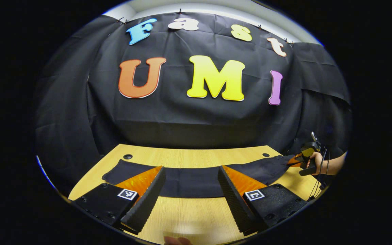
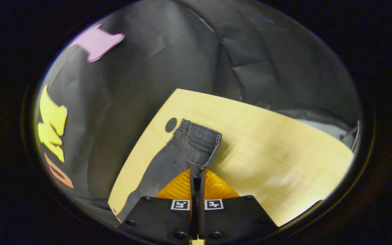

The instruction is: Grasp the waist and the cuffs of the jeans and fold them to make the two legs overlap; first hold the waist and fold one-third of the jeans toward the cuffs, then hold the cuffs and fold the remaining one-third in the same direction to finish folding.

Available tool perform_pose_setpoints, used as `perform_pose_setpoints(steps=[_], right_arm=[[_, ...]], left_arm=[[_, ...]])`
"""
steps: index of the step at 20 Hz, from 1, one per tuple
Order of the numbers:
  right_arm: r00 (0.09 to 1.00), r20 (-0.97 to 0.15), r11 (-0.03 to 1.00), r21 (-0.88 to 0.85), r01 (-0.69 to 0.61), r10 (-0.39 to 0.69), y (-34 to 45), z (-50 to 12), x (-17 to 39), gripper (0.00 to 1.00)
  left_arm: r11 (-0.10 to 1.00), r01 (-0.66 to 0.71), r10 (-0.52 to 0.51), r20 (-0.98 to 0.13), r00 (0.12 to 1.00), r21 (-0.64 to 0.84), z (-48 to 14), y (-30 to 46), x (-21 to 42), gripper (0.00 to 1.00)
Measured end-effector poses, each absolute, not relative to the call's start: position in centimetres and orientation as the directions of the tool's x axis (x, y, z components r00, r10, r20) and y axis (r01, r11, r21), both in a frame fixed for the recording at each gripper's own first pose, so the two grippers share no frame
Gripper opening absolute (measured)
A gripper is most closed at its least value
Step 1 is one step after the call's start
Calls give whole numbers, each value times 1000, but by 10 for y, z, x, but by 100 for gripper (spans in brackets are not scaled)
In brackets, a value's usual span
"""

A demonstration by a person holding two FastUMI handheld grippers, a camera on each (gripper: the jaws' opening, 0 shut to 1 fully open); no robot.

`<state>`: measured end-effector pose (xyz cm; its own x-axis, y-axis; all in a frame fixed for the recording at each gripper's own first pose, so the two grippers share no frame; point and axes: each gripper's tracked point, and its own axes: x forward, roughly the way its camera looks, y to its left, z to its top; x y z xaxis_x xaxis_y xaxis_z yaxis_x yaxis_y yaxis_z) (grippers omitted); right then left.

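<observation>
The jeans [image 1: 196, 178] lie flat across the wooden worktop [image 1: 189, 217], stretching from nine to three o'clock in the left gripper view. The left tool [image 1: 191, 173] hangs wide apart just before them, touching nothing. At three o'clock, the right tool [image 2: 197, 172] is pinched onto the jeans' waist edge [image 2: 213, 149], a hand [image 1: 318, 163] holding it.

No readable text, brand or number. Square black-and-white coded markers [image 1: 127, 194] sat on left gripper's finger mounts; like pair [image 2: 180, 204] on right gripper's. Patterns only, no characters.
</observation>
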<state>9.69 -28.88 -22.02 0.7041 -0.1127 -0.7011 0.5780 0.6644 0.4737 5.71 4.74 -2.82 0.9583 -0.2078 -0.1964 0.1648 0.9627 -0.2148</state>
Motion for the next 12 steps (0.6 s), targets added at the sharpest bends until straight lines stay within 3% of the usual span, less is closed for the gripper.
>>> perform_pose_setpoints(steps=[5, 12], right_arm=[[777, -616, 902, 254, 348, -127, -232, -157, 119, 1], [844, -536, 999, 27, 42, -21, -158, -121, 121, 0]], left_arm=[[956, 123, -180, -203, 962, -265, -33, 56, 59, 99], [947, 60, -138, -232, 963, -315, -45, 70, 50, 99]])
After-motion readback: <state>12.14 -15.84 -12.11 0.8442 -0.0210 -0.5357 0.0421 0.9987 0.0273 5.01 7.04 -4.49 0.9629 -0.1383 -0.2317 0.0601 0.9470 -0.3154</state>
